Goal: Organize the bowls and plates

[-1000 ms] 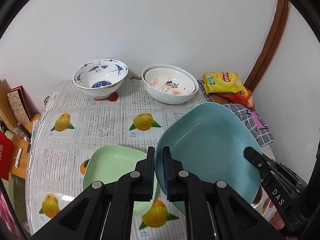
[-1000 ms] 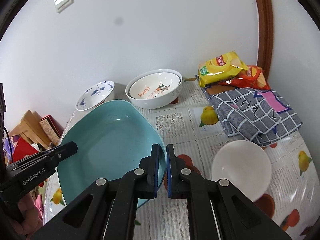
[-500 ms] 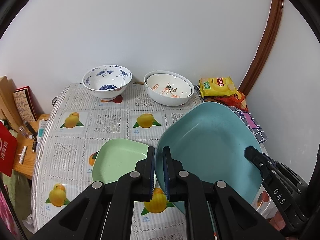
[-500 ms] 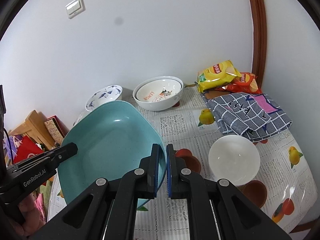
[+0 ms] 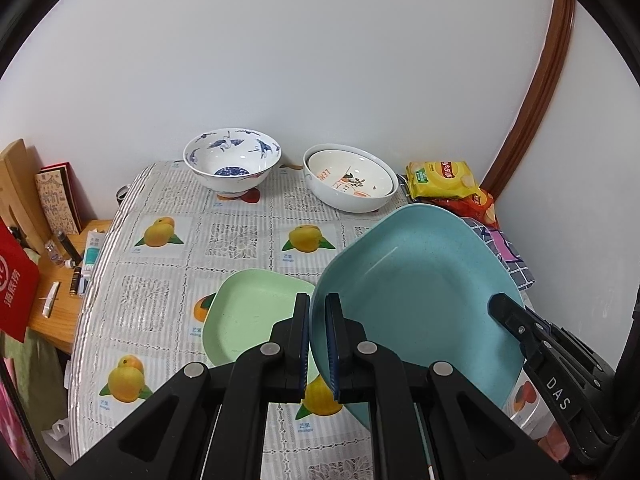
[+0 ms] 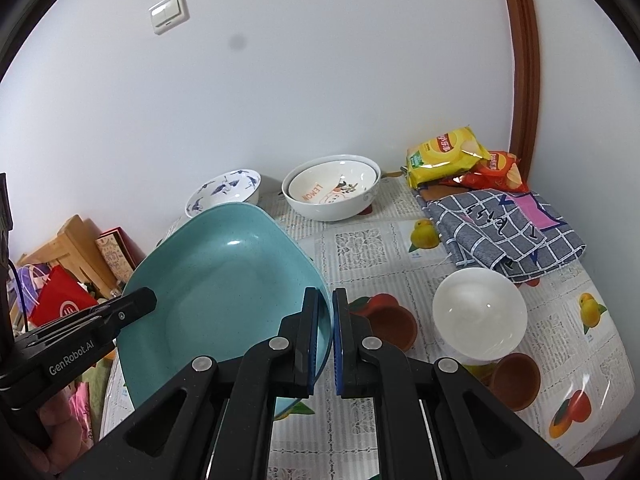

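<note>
Item: large teal square plastic plate (image 5: pixel 420 280), tilted, clear of the fruit-print counter (image 5: pixel 240 236). My left jaws (image 5: pixel 317 344) clamp its near-left rim; my right jaws (image 6: pixel 325 340) clamp the opposite rim. Beside: pale green square plate (image 5: pixel 248 320), flat on counter.

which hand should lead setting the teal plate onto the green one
Left, probably. Both grippers are shut on the teal plate, but the left gripper grips the rim right beside the green plate. The right gripper holds the far rim, by the white bowl.
</note>
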